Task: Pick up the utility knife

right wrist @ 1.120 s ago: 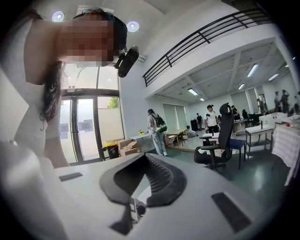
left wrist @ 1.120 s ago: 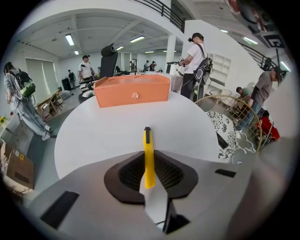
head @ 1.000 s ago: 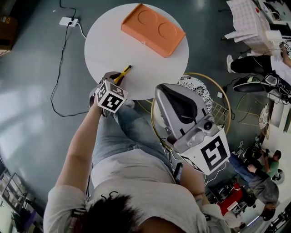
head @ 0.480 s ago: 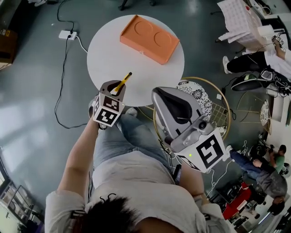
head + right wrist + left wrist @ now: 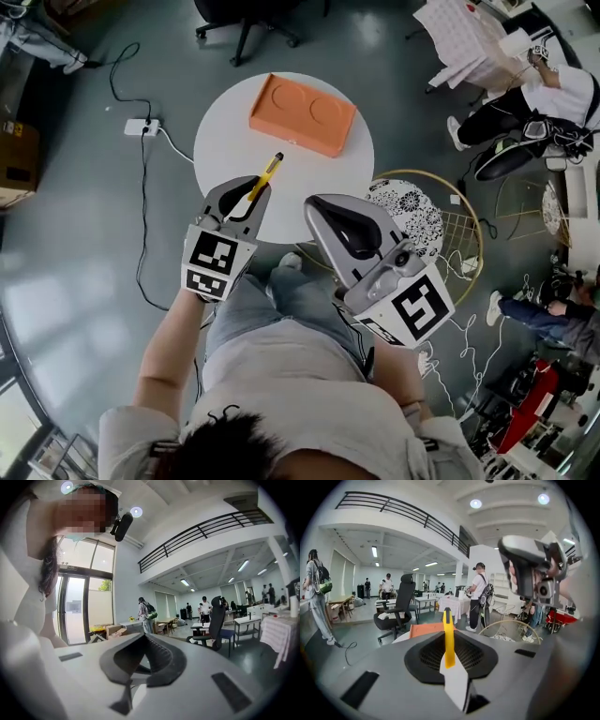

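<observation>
The utility knife [image 5: 265, 175] is yellow with a dark tip. My left gripper [image 5: 246, 194] is shut on its near end and holds it in the air over the near edge of the round white table [image 5: 225, 141]. In the left gripper view the knife [image 5: 448, 637] sticks straight out from between the shut pads of the left gripper [image 5: 449, 654]. My right gripper [image 5: 317, 206] hangs to the right of the table, above the person's lap, shut with nothing in it. Its pads meet in the right gripper view, where the right gripper [image 5: 140, 660] faces the open room.
An orange tray [image 5: 302, 114] with two round hollows lies on the far side of the table. A gold-rimmed wire stool [image 5: 441, 225] stands right of the table. A power strip [image 5: 141, 127] with its cable lies on the floor at left. People sit at the far right.
My left gripper has risen from the table's near edge toward the camera, carrying the knife off the surface. The right gripper has hardly moved.
</observation>
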`<state>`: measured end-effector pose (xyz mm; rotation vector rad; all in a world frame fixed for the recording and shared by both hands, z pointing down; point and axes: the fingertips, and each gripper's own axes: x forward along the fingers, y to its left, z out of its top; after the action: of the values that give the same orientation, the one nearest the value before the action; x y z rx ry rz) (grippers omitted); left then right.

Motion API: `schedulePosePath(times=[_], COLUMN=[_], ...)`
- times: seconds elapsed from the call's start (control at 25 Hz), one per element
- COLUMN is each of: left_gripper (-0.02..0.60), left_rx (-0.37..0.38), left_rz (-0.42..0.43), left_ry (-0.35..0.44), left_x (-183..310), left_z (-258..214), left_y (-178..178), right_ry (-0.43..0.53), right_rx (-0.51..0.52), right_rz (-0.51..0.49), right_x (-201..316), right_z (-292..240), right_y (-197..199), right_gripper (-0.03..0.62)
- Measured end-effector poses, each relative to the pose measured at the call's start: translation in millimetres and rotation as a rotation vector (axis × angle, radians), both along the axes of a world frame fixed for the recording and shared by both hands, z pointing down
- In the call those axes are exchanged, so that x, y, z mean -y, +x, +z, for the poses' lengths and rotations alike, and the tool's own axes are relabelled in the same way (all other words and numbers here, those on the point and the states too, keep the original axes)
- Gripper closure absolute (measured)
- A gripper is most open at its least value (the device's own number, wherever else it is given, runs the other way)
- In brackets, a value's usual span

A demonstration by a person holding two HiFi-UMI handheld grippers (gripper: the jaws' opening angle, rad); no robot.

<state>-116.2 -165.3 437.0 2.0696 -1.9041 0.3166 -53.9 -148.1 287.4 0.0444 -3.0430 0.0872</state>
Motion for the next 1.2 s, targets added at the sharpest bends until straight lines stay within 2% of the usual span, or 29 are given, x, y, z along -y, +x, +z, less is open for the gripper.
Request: schedulePosePath(times=[0.4,0.72,0.92,1.2], left_gripper=[0.517,0.517,0.517,0.517], left_rx=[-0.055,-0.1,-0.119,-0.119], left_rz=[0.143,0.266,0.307,0.35], left_ry=[0.244,0.398,0.456,0.452], left_x=[-16.7,-45.0,-54.6,-65.5], left_z=[-121.4,-173.3,-183.4,-185.6], left_y=[4.3,6.8,11.0,17.6], right_ry=[0.023,0.029,-0.006,0.022], right_rx=[0.026,0.046,0.074,0.091], right_rz=[0.098,0.164,0.2,0.235], right_x=[-13.7,-29.6,-35.4,-41.0], right_z=[-22.7,-28.6,-31.5,-39.2], right_y=[-7.9,-15.3,-14.4,-10.6], right_gripper=[0.586,0.586,0.586,0.586])
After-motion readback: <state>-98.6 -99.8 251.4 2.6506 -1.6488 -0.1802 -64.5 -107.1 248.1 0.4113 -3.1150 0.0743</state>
